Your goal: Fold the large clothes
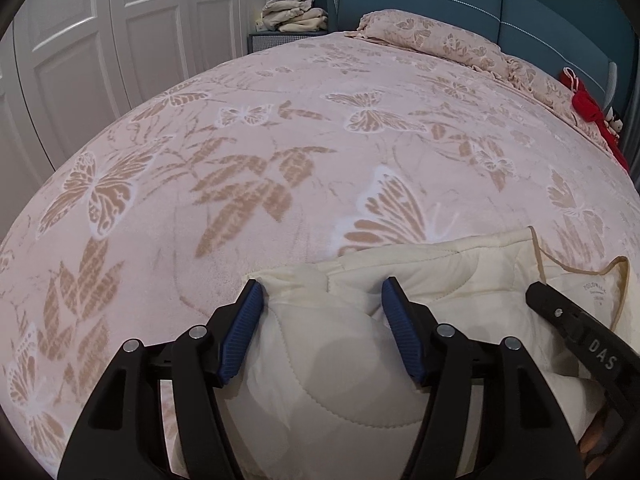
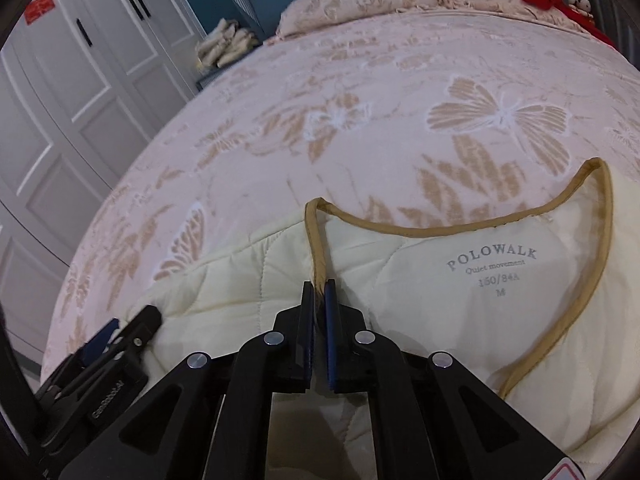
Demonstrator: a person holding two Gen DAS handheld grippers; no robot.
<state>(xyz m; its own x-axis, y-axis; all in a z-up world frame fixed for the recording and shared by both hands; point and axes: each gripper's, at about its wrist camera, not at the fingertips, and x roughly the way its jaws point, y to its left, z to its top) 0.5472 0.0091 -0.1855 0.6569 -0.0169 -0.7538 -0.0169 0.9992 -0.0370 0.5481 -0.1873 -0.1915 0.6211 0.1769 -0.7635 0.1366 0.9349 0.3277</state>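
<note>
Pinching the jacket trim, the right tool should lift steadily; the left tool, unclenched, straddles padding.

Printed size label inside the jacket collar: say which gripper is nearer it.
Right. The right gripper pinches the tan collar trim just beside the label; the left gripper straddles padded fabric farther off.
</note>
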